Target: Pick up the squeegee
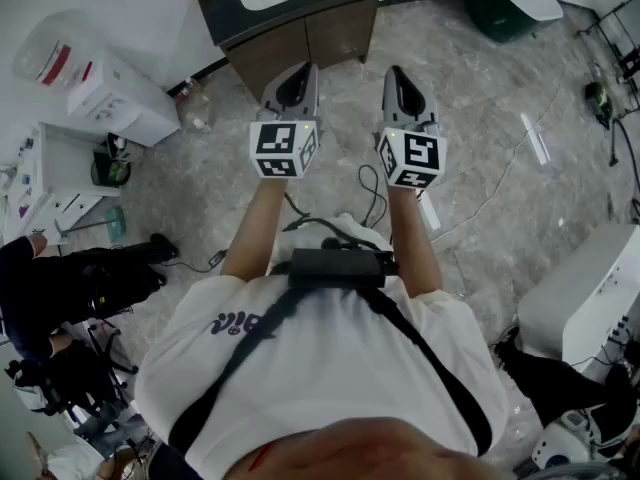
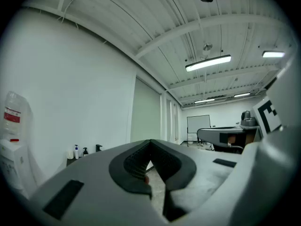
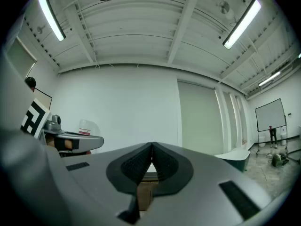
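The task is barely starting. The left gripper [image 1: 297, 74] and right gripper [image 1: 399, 76] are both pointing level, jaws pressed together and holding nothing. The person is facing a sink cabinet [image 1: 312, 38]. The squeegee is possibly lying there, but no view is showing it clearly.

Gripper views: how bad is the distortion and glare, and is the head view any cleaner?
Left gripper view: strong fisheye, black corners, and the strip light blooms slightly. Right gripper view: same curvature, bright ceiling tubes, but the wall is not washed out. Head view: also wide-angle, evenly lit and sharp, with faint shadows on the floor.
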Motion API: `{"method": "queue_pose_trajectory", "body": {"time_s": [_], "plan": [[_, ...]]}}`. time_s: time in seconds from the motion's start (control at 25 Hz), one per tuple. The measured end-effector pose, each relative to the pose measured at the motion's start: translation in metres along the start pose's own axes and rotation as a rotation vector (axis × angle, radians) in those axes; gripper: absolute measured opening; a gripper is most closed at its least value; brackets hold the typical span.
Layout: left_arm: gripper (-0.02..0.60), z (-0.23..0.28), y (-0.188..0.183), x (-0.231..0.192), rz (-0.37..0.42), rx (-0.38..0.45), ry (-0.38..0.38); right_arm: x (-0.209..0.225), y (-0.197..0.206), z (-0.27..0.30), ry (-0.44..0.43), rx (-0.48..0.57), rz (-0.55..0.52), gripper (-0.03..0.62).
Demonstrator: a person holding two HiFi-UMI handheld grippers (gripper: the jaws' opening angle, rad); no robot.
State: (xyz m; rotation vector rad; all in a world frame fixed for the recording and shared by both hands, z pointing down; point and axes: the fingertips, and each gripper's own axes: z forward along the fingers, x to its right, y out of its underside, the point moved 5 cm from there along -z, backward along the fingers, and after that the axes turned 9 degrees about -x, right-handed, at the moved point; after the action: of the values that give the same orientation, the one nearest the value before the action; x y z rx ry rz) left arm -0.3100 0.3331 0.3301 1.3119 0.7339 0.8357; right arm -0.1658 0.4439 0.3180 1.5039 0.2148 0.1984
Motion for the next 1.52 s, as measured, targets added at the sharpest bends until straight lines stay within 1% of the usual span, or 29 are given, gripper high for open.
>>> {"method": "queue_pose_trajectory", "body": {"time_s": [0.12,0.24,0.52,0.6,0.76,0.84,0.96,1.08,1.2,1.52], "plan": [[0.011,0.015,-0.001,0.018,0.002,0.000,0.023,0.016,0.001,-0.003,0.010,0.000,-0.003,0.008],[0.011,0.034,-0.005,0.043,0.015,0.004,0.064,0.038,0.001,-0.009,0.036,0.003,-0.004,0.008],[0.011,0.082,-0.011,0.103,0.032,0.006,0.167,0.104,0.009,-0.027,0.162,-0.028,0.016,0.008],[0.011,0.091,-0.008,0.116,0.036,-0.009,0.184,0.116,0.014,-0.029,0.174,-0.038,0.024,0.008],[0.011,0.116,-0.004,0.129,0.038,-0.037,0.188,0.138,0.025,-0.019,0.163,-0.061,0.056,0.008],[0.011,0.126,-0.003,0.123,0.035,-0.044,0.185,0.139,0.028,-0.005,0.160,-0.068,0.064,0.008],[0.011,0.147,0.002,0.101,0.021,-0.064,0.174,0.137,0.030,0.025,0.155,-0.074,0.064,0.008],[0.011,0.179,0.011,0.076,0.002,-0.094,0.171,0.140,0.036,0.065,0.150,-0.090,0.072,0.008],[0.011,0.217,0.014,0.049,-0.010,-0.104,0.178,0.147,0.040,0.110,0.154,-0.101,0.087,0.008],[0.011,0.314,-0.007,-0.043,-0.047,-0.086,0.167,0.142,0.026,0.242,0.123,-0.108,0.061,0.008]]}}
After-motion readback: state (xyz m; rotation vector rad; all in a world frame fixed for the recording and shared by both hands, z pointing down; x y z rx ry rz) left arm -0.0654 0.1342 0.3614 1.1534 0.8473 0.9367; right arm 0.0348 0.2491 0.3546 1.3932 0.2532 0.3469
